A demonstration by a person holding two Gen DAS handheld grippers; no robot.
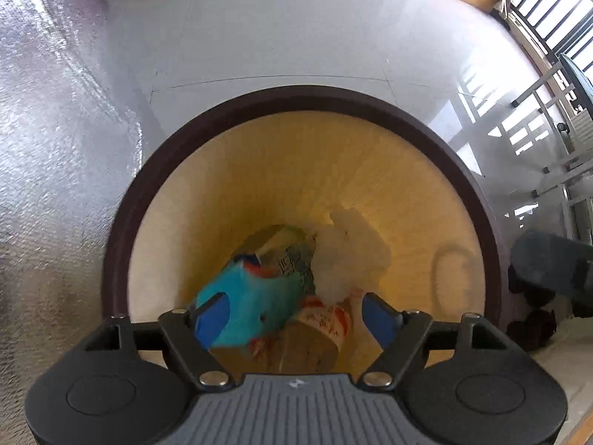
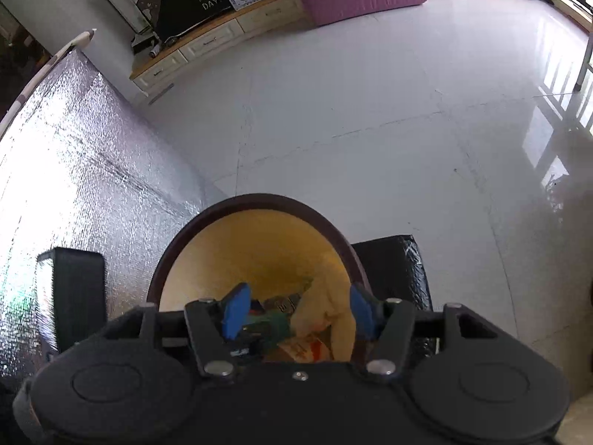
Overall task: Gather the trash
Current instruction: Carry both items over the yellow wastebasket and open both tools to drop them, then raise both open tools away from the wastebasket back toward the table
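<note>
- Left tool (image 1: 296, 315): jaws apart, nothing clamped, pointing steeply down into the bin (image 1: 370, 102).
- Right tool (image 2: 294, 309): jaws apart, empty, over the same bin (image 2: 259, 198).
- Bin: dark rim, yellow inside, directly below both tools, on the floor (image 1: 278, 37).
- Blue packet (image 1: 252, 304): in the bin bottom, just beyond the left tool's left finger.
- White wad (image 1: 344, 256): ahead of that tool, probably tissue; view blurred.
- Printed cup (image 1: 322, 328): between the left tool's fingers, lower down.
- Foil mat (image 2: 74, 167): left of the right tool.

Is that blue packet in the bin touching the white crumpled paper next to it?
Touching. In the left wrist view the blue packet lies against the white crumpled paper at the bottom of the bin, no gap between them.
</note>
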